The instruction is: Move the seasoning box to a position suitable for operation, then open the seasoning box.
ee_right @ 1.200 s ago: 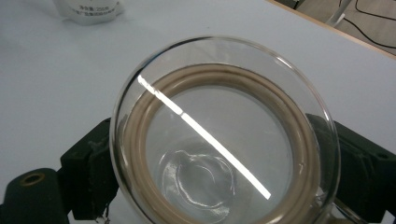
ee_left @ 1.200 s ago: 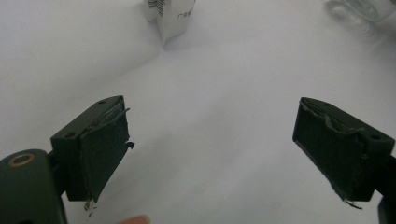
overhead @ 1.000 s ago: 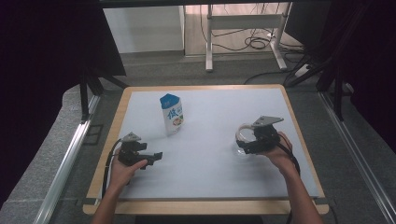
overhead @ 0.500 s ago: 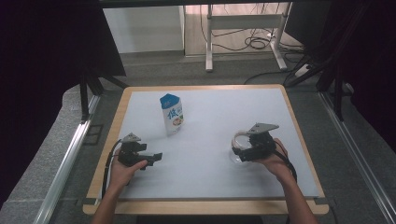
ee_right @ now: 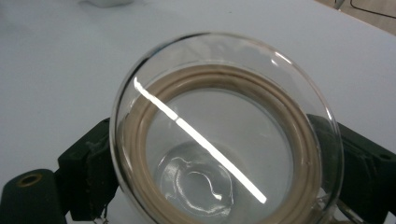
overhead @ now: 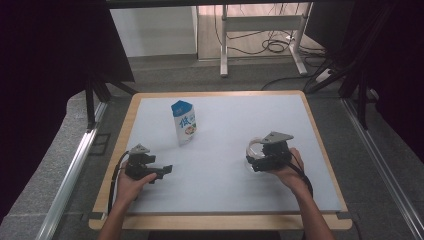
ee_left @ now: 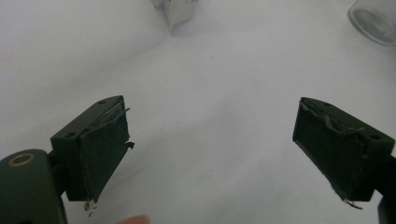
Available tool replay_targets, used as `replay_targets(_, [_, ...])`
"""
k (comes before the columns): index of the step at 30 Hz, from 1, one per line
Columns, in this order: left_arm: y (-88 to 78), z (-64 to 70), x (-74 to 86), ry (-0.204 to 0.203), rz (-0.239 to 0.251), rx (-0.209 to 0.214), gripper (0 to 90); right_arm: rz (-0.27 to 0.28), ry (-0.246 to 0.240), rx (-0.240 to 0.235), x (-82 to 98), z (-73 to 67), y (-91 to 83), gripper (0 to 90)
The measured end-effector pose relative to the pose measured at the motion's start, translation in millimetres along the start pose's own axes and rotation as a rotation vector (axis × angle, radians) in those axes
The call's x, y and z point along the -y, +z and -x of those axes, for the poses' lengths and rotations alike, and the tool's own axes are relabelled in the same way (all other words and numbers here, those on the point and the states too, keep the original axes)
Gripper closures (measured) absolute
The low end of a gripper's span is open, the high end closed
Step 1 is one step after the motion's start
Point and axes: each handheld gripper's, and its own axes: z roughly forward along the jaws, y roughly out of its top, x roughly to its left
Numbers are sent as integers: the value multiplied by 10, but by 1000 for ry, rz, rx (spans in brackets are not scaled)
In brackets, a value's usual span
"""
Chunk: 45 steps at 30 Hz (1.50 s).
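Glass filled the space between the right gripper's (ee_right: 219, 172) jaws, which were clamped on either side of a clear lid (ee_right: 224, 135) with a beige sealing ring inside its rim; the right gripper view cut off its lower edge. From above, the right gripper (overhead: 261, 159) held that lid (overhead: 253, 148) at the desk's (overhead: 225, 107) right half, though whether it touched the surface was hard to tell. Wide apart and empty stood the left gripper's (ee_left: 212, 140) jaws, over bare desk. Behind it, a milk carton (overhead: 184, 121) stood upright.
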Motion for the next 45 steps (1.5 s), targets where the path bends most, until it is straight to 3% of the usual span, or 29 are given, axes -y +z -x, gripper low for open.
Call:
replay_targets(3, [10, 7, -6, 4, 1, 5, 108, 15, 35, -21, -13, 18, -18, 60])
replay_targets(11, [27, 24, -59, 14, 5, 6, 107, 149, 129, -66, -15, 131, -284, 54])
replay_targets(18, [47, 62, -85, 24, 4, 10, 108, 292, 233, -90, 109, 287, -512, 246])
replay_targets(21, [46, 70, -88, 27, 5, 10, 108, 287, 231, -60, 138, 323, -568, 421])
replay_targets(23, [42, 87, -87, 32, 7, 6, 108, 295, 233, -66, 169, 340, -593, 532])
replay_targets(33, [3, 164, -83, 52, 29, 12, 116, 244, 160, -1, 217, 330, -594, 872])
replay_targets(41, [5, 183, -64, 52, 37, 8, 135, 215, 147, 10, 262, 353, -549, 900])
replay_targets(45, [8, 209, -68, 55, 46, 13, 144, 225, 154, 16, 286, 365, -579, 900])
